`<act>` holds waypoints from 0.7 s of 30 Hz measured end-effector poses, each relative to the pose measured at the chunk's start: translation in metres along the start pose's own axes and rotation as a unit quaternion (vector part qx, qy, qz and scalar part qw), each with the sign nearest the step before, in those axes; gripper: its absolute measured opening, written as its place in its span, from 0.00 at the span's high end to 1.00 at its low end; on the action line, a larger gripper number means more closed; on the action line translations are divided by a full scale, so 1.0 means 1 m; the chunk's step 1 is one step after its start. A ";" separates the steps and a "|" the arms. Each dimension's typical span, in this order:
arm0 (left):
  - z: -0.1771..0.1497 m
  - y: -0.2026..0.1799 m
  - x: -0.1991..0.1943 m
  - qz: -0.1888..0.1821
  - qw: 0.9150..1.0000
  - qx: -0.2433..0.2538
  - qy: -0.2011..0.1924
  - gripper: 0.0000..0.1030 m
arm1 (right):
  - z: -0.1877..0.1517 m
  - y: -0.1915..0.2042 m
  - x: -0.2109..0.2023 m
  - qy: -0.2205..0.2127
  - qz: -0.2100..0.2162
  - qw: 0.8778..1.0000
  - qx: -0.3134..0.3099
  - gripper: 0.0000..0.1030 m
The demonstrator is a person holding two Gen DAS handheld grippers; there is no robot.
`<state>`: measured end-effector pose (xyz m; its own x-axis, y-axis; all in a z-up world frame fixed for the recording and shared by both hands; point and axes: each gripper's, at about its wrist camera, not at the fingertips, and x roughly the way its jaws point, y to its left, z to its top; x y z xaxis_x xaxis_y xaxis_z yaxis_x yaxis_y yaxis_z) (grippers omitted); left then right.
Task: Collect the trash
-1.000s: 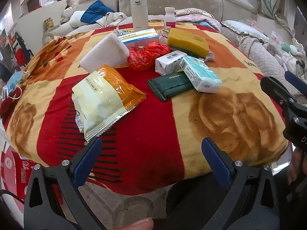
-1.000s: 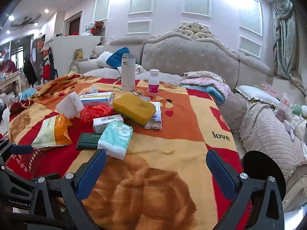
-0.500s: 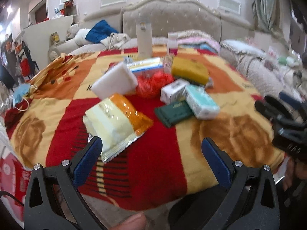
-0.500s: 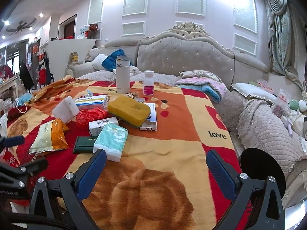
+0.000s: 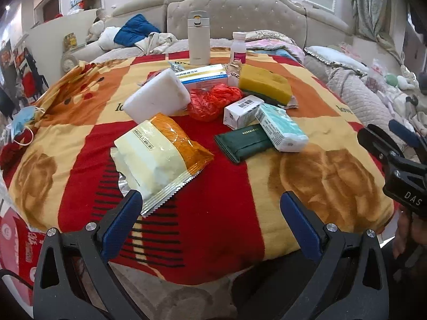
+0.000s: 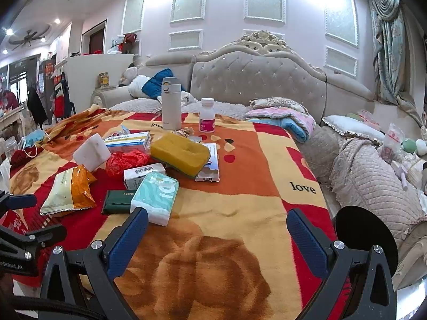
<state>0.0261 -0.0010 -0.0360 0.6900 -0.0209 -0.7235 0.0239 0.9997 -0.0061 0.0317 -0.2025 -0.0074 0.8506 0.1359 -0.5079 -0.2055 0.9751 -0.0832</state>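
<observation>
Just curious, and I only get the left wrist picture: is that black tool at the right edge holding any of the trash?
Observer: No. The right wrist view shows the right gripper open, with only blanket between its fingers.
Visitor: Is anything hiding behind the yellow sponge?
Observer: A flat white packet pokes out from under the yellow sponge, on its right side.
Visitor: And past the blanket's right edge?
Observer: A black round disc sits beside that gripper. I cannot tell what it is.
</observation>
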 end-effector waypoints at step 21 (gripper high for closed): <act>-0.013 -0.008 0.005 -0.014 1.000 0.012 0.012 0.00 | -0.003 0.005 0.005 0.015 -0.006 1.000 -0.013 0.00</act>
<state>0.0198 -0.0091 -0.0485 0.6706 -0.0491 -0.7402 0.0612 0.9981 -0.0107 0.0334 -0.1972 -0.0129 0.8384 0.1182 -0.5322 -0.2082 0.9716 -0.1122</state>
